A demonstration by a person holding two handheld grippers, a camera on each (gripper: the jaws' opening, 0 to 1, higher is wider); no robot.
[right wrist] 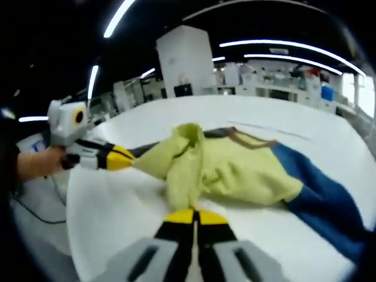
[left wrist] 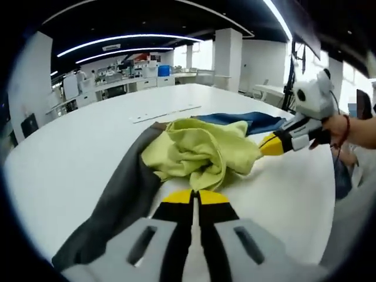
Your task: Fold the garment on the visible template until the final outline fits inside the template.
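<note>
Both my grippers have jaws pressed together. Left gripper [left wrist: 195, 197] sits at the near hem of the garment [left wrist: 202, 151], tips at the cloth; can't tell if any fabric is actually pinched. Right gripper [right wrist: 194, 216] same story at the opposite edge, tips against a hanging fold of the yellow body.

Garment: bunched yellow heap mid-table [left wrist: 76, 153], one grey sleeve [left wrist: 117, 205] trailing toward my left, blue sleeve [right wrist: 323, 200] running off to my right. A thin strip [left wrist: 167, 113] lies on the table beyond the heap, maybe template marking; the outline itself I can't make out.

Risks: if the grips are empty, pulling just drags air. If both hold the crumpled body, pulling apart stretches a wad, not a flat panel. Sleeves stay buried or hang past the outline.
</note>
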